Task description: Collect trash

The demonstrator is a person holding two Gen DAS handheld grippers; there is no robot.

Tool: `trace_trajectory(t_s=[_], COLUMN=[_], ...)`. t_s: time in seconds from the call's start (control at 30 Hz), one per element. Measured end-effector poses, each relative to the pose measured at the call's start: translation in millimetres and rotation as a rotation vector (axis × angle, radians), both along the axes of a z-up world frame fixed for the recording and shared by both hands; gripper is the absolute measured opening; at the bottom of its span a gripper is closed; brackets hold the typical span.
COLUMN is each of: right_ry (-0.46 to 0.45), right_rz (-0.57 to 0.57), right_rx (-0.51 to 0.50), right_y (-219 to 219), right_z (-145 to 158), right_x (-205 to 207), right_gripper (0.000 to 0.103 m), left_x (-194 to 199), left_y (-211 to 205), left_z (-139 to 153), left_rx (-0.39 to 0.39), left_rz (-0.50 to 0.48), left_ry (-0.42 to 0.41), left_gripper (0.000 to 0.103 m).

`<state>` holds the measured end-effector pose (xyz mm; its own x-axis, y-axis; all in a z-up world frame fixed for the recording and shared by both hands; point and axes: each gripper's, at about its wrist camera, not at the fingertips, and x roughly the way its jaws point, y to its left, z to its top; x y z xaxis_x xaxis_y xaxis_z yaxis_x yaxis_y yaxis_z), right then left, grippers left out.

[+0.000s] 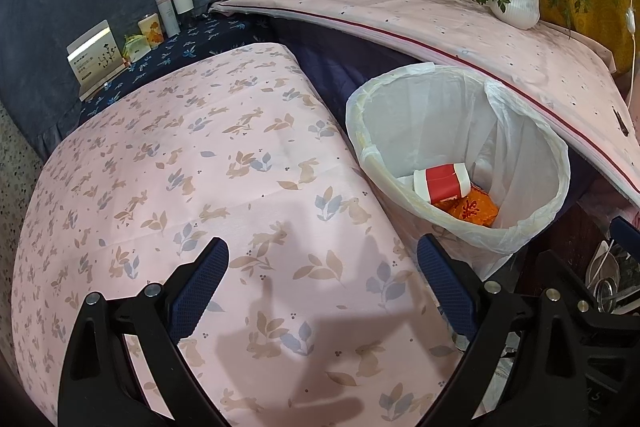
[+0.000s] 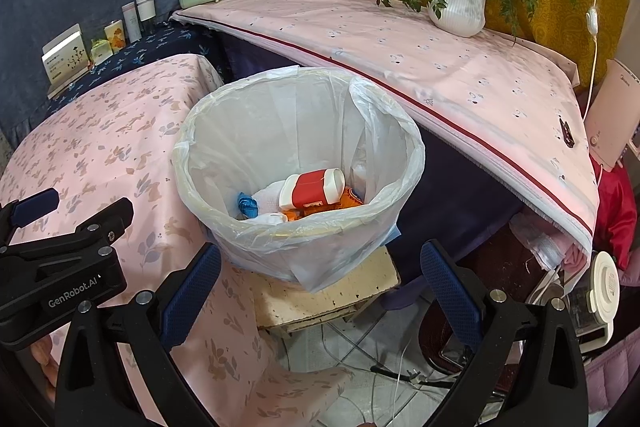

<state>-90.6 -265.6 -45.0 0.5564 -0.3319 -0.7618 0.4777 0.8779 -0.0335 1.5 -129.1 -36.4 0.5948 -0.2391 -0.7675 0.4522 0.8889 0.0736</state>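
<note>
Jaws of the left gripper (image 1: 322,269) stand spread over the pink tablecloth (image 1: 168,163), gripping nothing. The right gripper (image 2: 320,267) is spread too, empty, above a stool (image 2: 332,297). On that stool at twelve o'clock stands the lined bin (image 2: 298,227), holding a red-and-white bottle (image 2: 314,187), orange wrapper (image 1: 474,209) and blue scrap (image 2: 246,203). Farther, at one o'clock, sits a potted plant (image 2: 458,7).

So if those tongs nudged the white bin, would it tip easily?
Probably. The white bin looks light, holding only a few scraps like the red-and-white carton. It stands on a small stool, so a firm push could likely topple it.
</note>
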Motion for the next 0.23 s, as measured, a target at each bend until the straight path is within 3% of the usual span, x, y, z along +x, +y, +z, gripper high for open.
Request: trace_trajectory(t_s=[0.23], right_ry=[-0.004], right_rz=[-0.019], right_rx=[-0.002], right_y=[-4.3], right_z=[0.4], right_x=[-3.9], right_gripper=[0.096], left_x=[1.9], left_y=[-2.2], left_z=[-0.8], left_rx=[0.0], left_rz=[-0.001], left_ry=[0.01], left_gripper=[0.091])
